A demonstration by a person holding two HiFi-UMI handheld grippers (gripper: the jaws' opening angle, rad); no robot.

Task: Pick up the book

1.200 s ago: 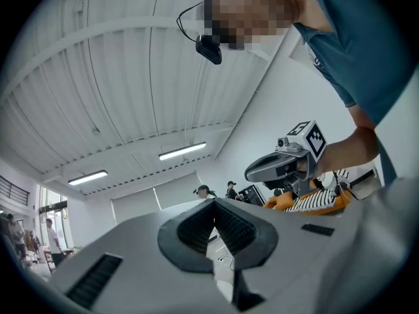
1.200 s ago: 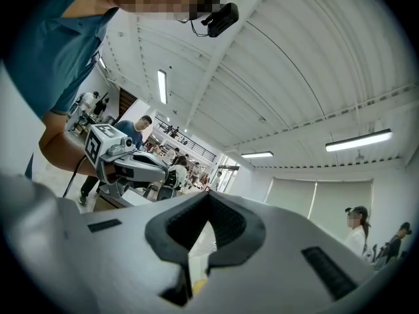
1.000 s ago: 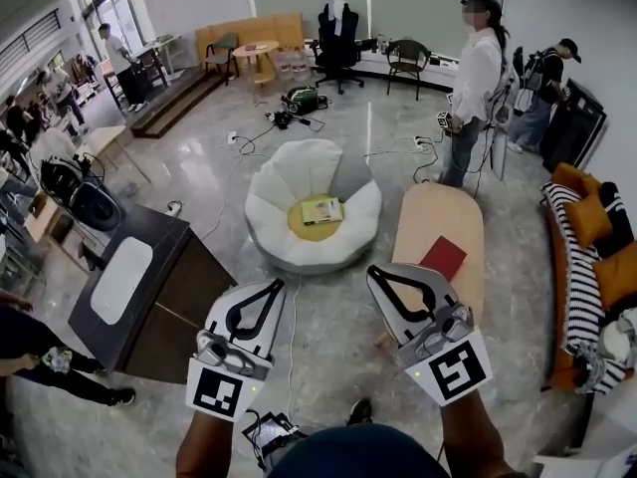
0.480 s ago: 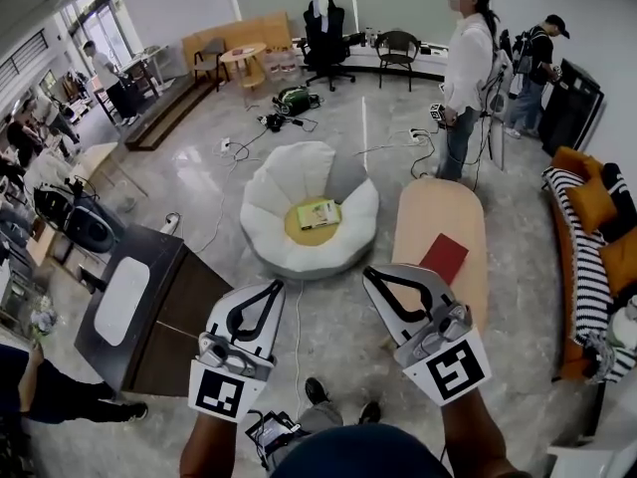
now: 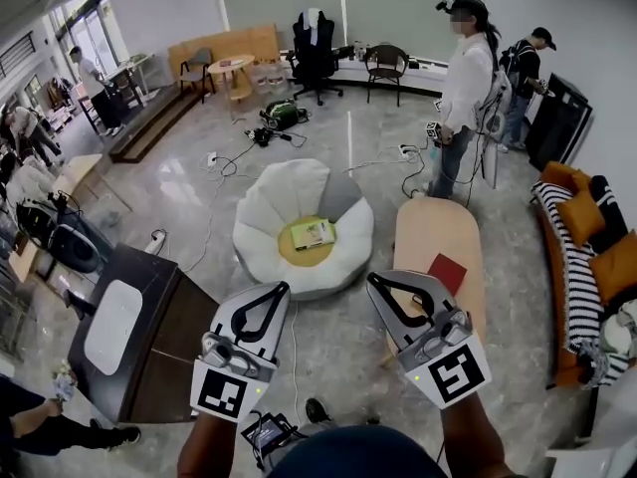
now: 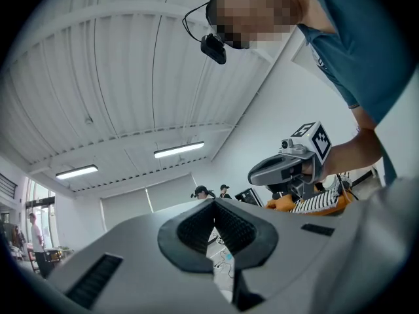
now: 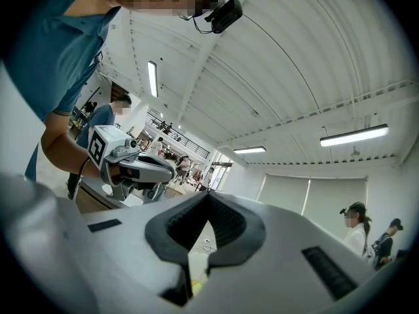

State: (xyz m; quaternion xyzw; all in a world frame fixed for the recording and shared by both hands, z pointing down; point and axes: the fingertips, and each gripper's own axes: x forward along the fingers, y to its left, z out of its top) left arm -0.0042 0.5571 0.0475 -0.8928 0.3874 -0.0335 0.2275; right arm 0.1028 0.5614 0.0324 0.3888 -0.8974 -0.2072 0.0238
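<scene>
The left gripper (image 5: 277,291) has its jaws pressed fully together, the ribbed black pads meeting at the tip with nothing between them. It is held out in front of the person's chest, pointing forward and roughly level above the shiny stone floor (image 5: 328,347), with the forearm (image 5: 204,446) coming up from the bottom edge of the head view.

Ahead of it, and well clear of both grippers, a green book (image 5: 313,232) lies flat on the yellow middle of a white petal-shaped seat (image 5: 261,217).

The right gripper (image 5: 372,279) is likewise closed tight and empty, its pads touching along their length. It sits beside the left one at about the same height, pointing the same way, and the two are apart from each other.

To the right, a red book (image 5: 447,272) lies flat on the near half of a long oval wooden table (image 5: 428,232), untouched, just past the right gripper's outer side in the head view.
</scene>
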